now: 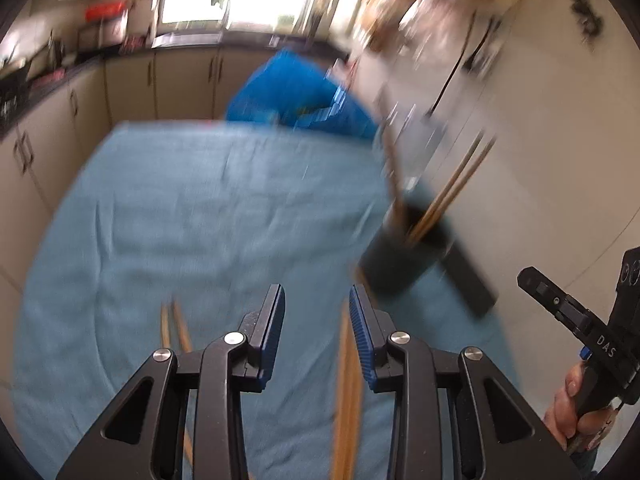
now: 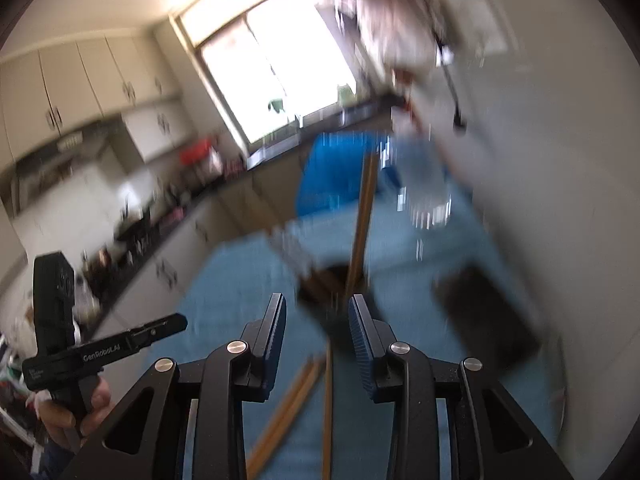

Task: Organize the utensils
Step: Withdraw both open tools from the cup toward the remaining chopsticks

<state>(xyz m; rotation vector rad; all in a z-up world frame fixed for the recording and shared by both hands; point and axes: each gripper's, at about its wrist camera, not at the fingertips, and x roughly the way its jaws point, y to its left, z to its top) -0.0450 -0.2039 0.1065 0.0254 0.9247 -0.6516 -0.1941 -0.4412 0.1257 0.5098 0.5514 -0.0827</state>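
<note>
Blue cloth (image 1: 180, 220), blurred wooden chopsticks (image 1: 452, 188) leaning in dark holder (image 1: 400, 264)

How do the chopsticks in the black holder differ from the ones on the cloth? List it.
The chopsticks in the black holder stand tilted in the black holder; the chopsticks on the cloth lie flat on the blue cloth. The former are already sorted, the latter still loose. Both look like light wood.

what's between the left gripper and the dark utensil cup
Only bare blue cloth between left gripper and cup, in the left wrist view.
</note>
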